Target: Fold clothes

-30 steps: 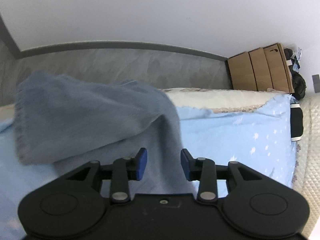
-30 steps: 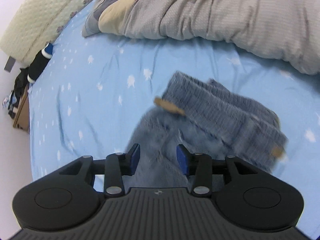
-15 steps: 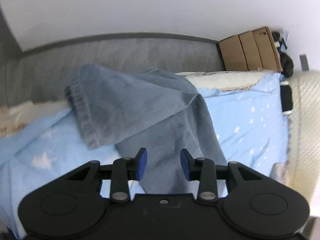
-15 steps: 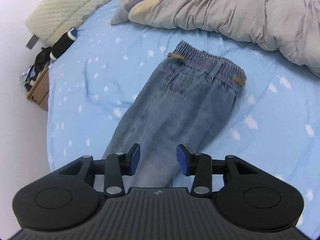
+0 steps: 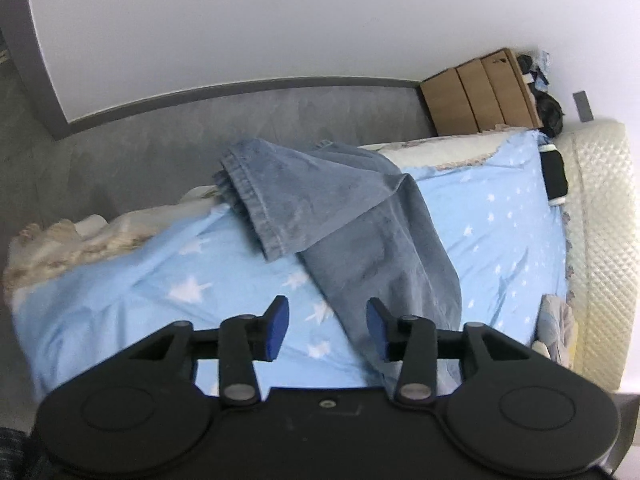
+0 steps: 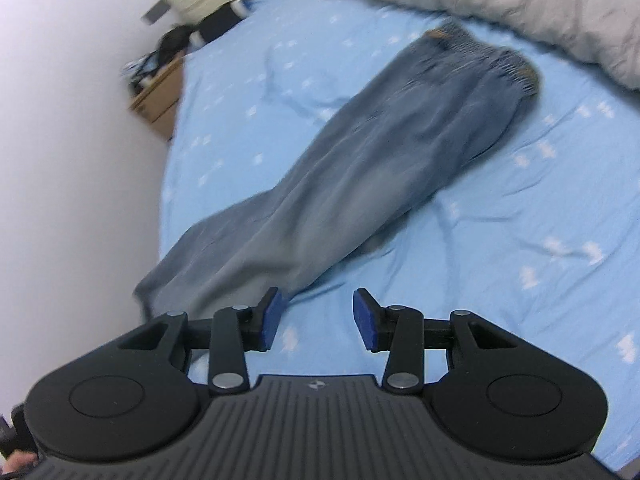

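Observation:
A pair of blue jeans (image 6: 380,160) lies stretched out on the light blue star-print sheet (image 6: 520,200), elastic waistband at the far end near the quilt, leg ends hanging over the bed's near left edge. In the left wrist view the jeans (image 5: 360,220) show their hems folded toward the bed's far edge. My left gripper (image 5: 326,328) is open and empty, above the sheet beside the leg. My right gripper (image 6: 316,316) is open and empty, above the sheet just right of the leg ends.
A grey quilt (image 6: 520,0) lies bunched at the far right of the bed. A cream quilted headboard (image 5: 596,220) stands on the right in the left wrist view. Cardboard boxes (image 5: 480,92) and dark bags stand by the wall. Grey floor (image 5: 160,152) lies beyond the bed edge.
Both grippers have pulled back and risen away from the jeans. The jeans, first lifted and bunched close to the cameras, now lie stretched flat on the sheet.

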